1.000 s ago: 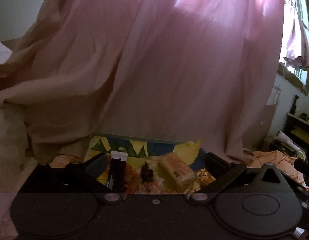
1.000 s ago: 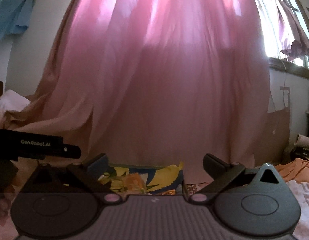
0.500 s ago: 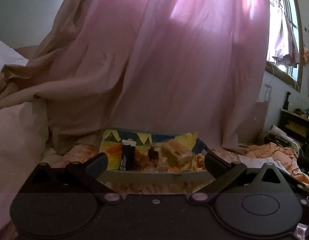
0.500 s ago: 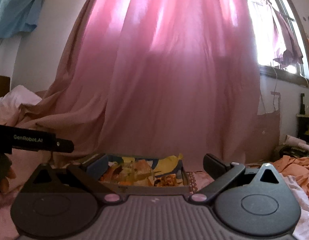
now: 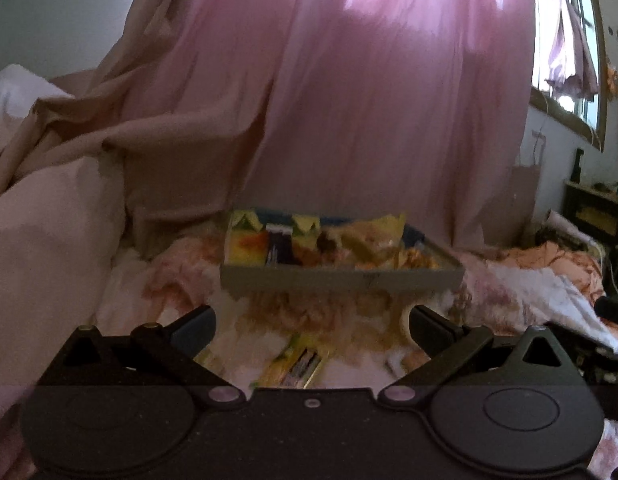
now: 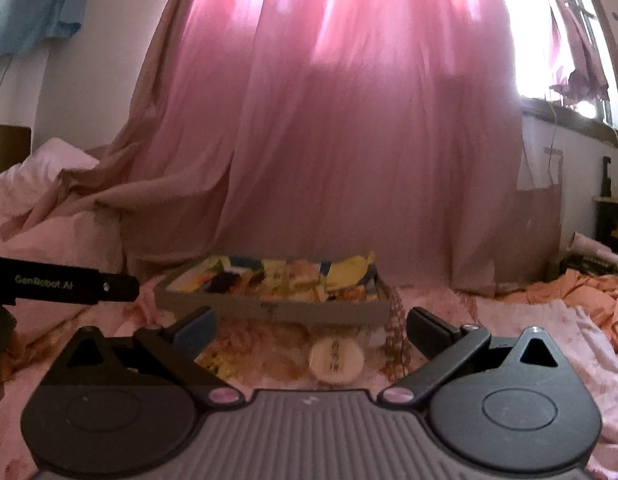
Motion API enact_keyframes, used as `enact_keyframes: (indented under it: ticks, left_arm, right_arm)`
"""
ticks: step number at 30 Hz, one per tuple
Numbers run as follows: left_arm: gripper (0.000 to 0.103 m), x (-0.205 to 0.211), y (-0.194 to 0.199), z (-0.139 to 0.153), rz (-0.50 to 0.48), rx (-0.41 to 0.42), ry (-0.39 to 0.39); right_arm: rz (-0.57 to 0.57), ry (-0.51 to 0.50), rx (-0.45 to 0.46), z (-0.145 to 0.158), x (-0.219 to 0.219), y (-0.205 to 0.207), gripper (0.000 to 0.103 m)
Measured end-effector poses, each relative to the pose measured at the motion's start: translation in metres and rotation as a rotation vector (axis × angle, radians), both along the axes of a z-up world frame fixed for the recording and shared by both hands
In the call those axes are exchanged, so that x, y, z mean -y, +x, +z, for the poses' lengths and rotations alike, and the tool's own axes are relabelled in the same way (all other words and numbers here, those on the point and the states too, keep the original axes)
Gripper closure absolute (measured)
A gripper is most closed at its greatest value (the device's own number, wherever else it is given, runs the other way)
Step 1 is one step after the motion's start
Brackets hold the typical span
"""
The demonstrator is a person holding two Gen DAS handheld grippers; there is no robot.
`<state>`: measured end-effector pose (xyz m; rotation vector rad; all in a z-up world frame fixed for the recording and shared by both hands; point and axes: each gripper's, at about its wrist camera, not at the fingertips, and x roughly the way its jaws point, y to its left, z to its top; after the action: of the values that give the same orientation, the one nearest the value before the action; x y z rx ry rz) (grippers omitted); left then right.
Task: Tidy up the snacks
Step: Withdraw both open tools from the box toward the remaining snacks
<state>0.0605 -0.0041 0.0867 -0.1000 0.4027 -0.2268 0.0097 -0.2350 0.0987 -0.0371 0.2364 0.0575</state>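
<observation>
Both hand-held grippers, left [image 5: 311, 322] and right [image 6: 309, 322], gape wide and empty; loose snacks [image 5: 295, 364] lie short of the tray [image 5: 341, 278].

Item count, as recorded:

- Trays: one grey tray [image 5: 341, 280] stood on the bed [image 5: 521, 284].
- Snacks inside the tray: several packets [image 6: 269, 280]; blur prevented an exact count. One dark packet [image 5: 277, 249] stood out among them.
- Snacks outside the tray: one yellow packet [image 5: 295, 366] and one round pale packet [image 6: 336, 360] lay in front of it; a further yellow item [image 6: 215, 358] was partly hidden.
- Grippers: two, each with two fingers [image 5: 193, 328].
- Curtains: one pink curtain [image 6: 349, 120].
</observation>
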Motion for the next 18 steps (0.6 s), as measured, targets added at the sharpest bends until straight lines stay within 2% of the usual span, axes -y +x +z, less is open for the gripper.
enact_keyframes:
  ticks: [12, 18]
  left_arm:
    - [0.001, -0.003, -0.012, -0.037, -0.034, -0.121, 0.086]
    - [0.001, -0.002, -0.008, -0.046, -0.039, -0.167, 0.117]
  right_arm:
    - [0.01, -0.005, -0.204, -0.03, -0.01, 0.001, 0.0]
    - [0.016, -0.003, -0.271, -0.042, -0.011, 0.006, 0.0]
